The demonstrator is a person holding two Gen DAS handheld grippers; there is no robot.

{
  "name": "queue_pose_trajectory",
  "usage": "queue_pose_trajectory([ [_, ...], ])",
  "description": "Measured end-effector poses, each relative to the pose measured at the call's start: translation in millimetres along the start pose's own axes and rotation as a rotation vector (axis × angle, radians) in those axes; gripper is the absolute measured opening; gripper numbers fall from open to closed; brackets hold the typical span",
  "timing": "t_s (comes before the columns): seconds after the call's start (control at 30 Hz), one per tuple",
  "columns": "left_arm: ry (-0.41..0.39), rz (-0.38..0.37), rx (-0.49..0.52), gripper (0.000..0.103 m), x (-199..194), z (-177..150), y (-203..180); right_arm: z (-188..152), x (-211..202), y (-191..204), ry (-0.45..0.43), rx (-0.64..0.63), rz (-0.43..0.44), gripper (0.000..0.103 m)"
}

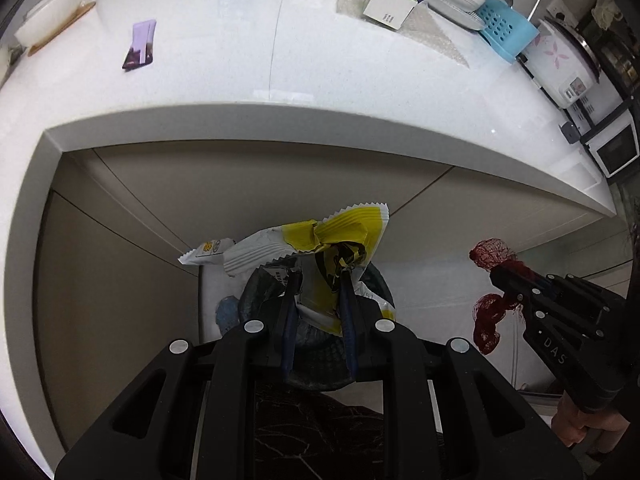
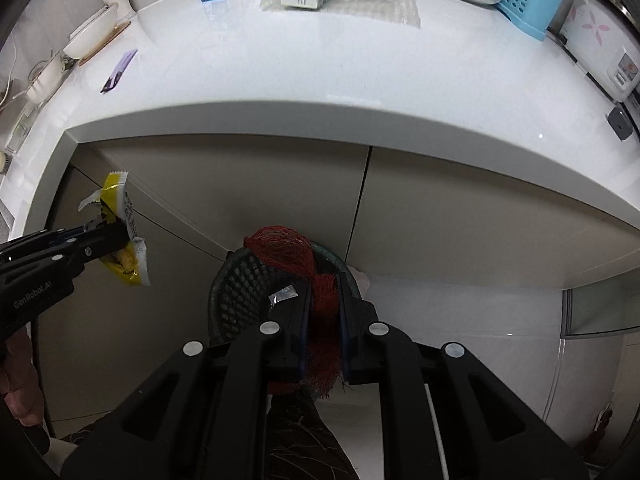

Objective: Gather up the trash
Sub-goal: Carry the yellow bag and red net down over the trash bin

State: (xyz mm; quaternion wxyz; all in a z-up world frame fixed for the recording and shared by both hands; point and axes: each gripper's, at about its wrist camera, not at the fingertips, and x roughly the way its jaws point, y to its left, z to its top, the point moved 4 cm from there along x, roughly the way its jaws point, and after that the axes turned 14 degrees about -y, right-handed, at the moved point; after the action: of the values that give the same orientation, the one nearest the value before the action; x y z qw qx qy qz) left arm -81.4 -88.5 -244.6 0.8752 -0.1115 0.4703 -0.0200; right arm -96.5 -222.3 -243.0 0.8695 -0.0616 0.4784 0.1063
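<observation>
Left gripper (image 1: pixel 320 280) jaws clamped on yellow wrapper (image 1: pixel 320 240); right gripper (image 2: pixel 324 280) jaws on red net (image 2: pixel 286 250), above black bin (image 2: pixel 236 292).

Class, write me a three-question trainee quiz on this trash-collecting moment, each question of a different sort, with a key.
1. True or false: the left gripper is empty.
2. What does the right gripper hold: A a milk carton, B a red mesh net, C a tissue?
3. Fill in: below both grippers stands a dark ____.

Key: 1 false, its jaws clamp a yellow snack wrapper; 2 B; 3 basket.
</observation>
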Motion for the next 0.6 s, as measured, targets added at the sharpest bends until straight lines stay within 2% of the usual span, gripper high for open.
queue_pose_trajectory([
  [0.3,0.019,-0.002,-0.014,0.018,36,-29,12,-27,30,1,-0.015,-0.002,0.060,0.011],
  [0.6,0.083,-0.006,0.005,0.018,78,-55,7,-53,62,-3,0.036,0.018,0.068,0.011],
])
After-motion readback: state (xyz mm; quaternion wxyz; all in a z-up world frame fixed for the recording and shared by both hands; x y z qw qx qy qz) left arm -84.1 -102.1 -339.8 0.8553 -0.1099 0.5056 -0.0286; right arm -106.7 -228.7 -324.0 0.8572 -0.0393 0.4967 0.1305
